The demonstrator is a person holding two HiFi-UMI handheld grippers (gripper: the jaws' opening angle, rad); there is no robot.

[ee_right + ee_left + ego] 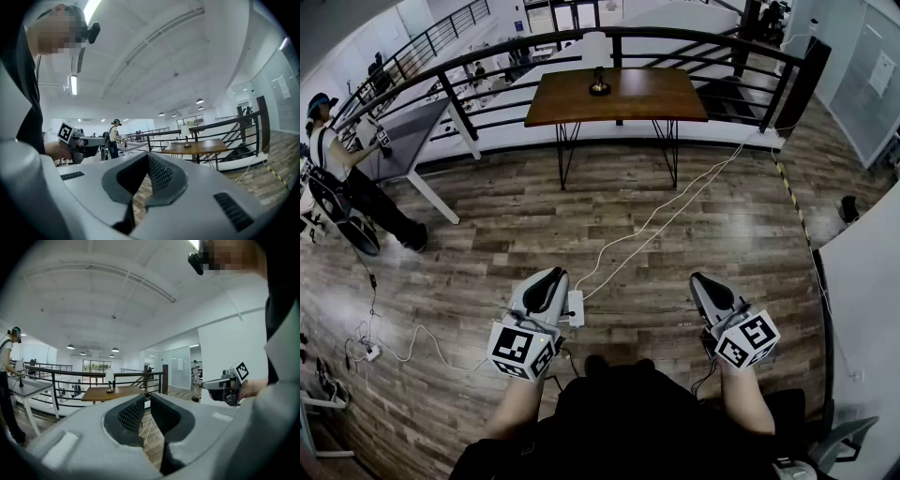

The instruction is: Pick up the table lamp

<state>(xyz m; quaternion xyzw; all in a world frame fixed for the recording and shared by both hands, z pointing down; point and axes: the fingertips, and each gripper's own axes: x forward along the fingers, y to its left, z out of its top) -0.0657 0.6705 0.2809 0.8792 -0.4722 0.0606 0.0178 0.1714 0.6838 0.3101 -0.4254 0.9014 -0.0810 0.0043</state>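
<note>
Head view, table lamp [597,66], white shade, dark base, upright on wooden table [647,98]

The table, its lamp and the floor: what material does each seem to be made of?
Table: smooth brown top with a soft sheen, likely wood or veneer; thin dark legs, probably metal. Table lamp: pale shade, dark base; material too small to tell. Floor: planks with grain and seams, wood or laminate.
</note>
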